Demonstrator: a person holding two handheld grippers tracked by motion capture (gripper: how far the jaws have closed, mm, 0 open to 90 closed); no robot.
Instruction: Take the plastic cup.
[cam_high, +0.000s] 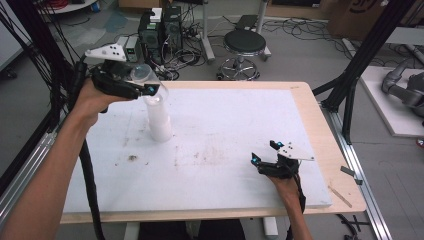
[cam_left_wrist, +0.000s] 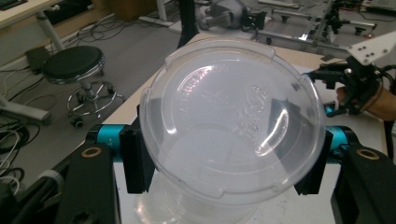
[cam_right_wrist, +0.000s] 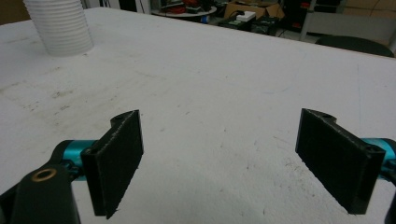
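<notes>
My left gripper (cam_high: 145, 88) is raised over the back left of the white mat, shut on a clear plastic cup (cam_high: 141, 75). In the left gripper view the cup (cam_left_wrist: 233, 121) sits tilted between the two black pads (cam_left_wrist: 136, 161), which press on its sides. Directly below it a tall stack of white cups (cam_high: 159, 117) stands upright on the mat; the stack (cam_right_wrist: 60, 25) is also at the far left of the right gripper view. My right gripper (cam_high: 265, 152) rests low near the front right of the mat, open, with nothing between its pads (cam_right_wrist: 116, 158).
The white mat (cam_high: 225, 125) covers a wooden table with a bare strip along its right edge (cam_high: 320, 130). Behind the table stand a black stool (cam_high: 244, 45), computer towers (cam_high: 160, 30) and loose cables. A black frame post (cam_high: 350, 85) rises at the right.
</notes>
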